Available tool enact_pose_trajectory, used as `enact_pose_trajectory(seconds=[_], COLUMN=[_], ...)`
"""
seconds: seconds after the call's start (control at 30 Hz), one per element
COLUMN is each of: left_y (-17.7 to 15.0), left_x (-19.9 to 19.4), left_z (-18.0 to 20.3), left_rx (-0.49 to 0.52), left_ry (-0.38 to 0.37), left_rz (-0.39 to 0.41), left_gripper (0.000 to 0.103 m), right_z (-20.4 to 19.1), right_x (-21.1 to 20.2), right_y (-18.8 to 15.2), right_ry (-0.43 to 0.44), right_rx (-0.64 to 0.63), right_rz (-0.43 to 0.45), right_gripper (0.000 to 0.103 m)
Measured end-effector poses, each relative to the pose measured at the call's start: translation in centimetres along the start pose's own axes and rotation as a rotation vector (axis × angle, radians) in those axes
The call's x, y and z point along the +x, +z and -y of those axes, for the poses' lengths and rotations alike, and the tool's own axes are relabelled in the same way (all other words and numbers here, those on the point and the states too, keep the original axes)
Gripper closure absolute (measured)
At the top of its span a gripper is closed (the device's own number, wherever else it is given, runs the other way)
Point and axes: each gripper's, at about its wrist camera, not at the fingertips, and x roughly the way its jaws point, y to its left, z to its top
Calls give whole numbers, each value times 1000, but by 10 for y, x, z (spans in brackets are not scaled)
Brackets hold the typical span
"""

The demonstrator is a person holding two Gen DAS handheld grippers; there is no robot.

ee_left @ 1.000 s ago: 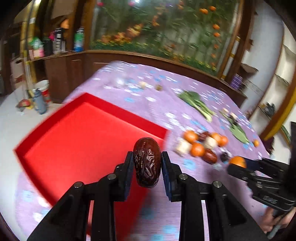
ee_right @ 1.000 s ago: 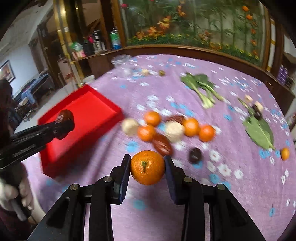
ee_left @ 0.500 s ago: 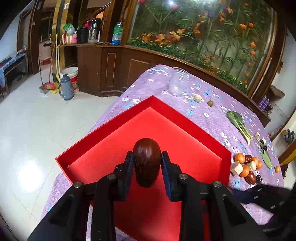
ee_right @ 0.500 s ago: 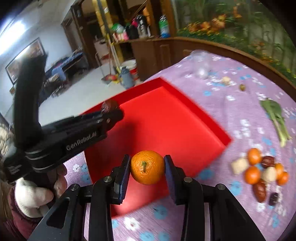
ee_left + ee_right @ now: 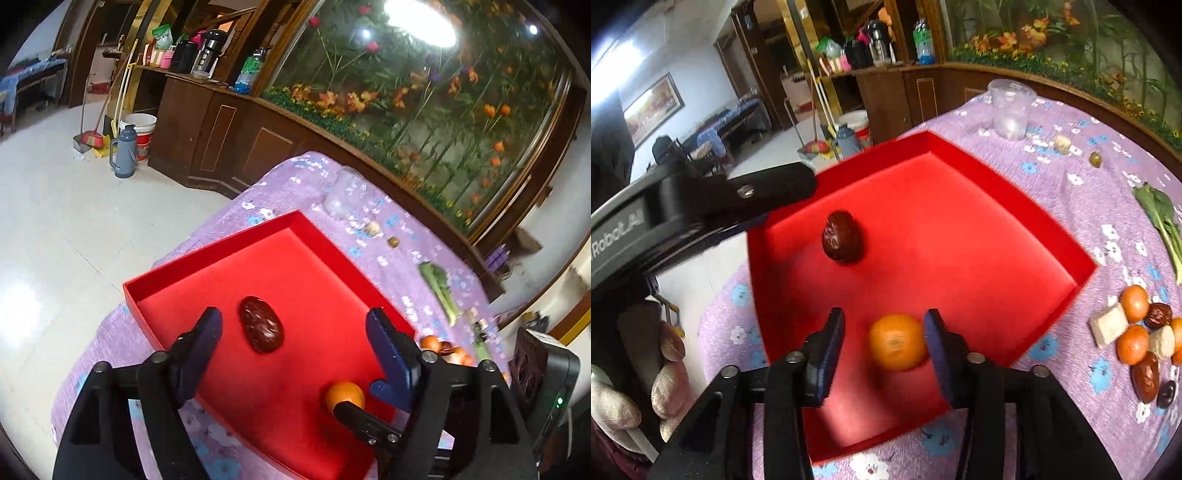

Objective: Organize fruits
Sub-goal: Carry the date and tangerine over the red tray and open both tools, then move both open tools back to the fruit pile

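A red tray (image 5: 207, 251) (image 5: 960, 240) lies on the purple flowered cloth at the table's left end. On its floor rests a dark wrinkled date (image 5: 261, 329) (image 5: 841, 236). Above the date my left gripper (image 5: 295, 325) has its jaws opening and far apart, touching nothing. A blurred orange (image 5: 895, 341) (image 5: 345, 395) sits low over the tray's near part, between the jaws of my right gripper (image 5: 884, 321). Those jaws are opening: there is a gap at the left pad and the fruit lies close to the right pad. One finger (image 5: 768, 188) of the left gripper shows in the right wrist view.
A heap of oranges, dates and pale cubes (image 5: 1137, 332) lies on the cloth right of the tray. A clear plastic cup (image 5: 1010, 110) stands behind it, and leafy greens (image 5: 1160, 218) lie at far right. The table's edge drops to the floor left of the tray. A gloved hand (image 5: 665, 369) is at lower left.
Both grippers moved left from the fruit heap to over the tray, then opened. The date dropped from the left jaws onto the tray floor, and the orange came free of the right pads.
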Motion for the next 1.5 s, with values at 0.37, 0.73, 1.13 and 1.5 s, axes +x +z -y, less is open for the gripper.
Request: enact_pose_trajectory(seconds=[0.37,0.73,1.13,1.5], left_y=[-30,-72,-118,-130], left_x=[-26,5,53,96], left_z=[51,146,206,220], left_rx=[59,280,452,479], left_ry=[-34,-78,-123,-118], left_rz=[-33,-138,-266,-339], left_gripper=[23,23,24,56], right_z=[66,232,321,288], right_x=[-91,-197,-235,-169], right_y=[-61,-167,-185,-147], right_ry=[-67,-289,-435,-223], right_rx=[158,518,612,468], right_rz=[142,227,278,169], right_gripper=[43,39,39,39])
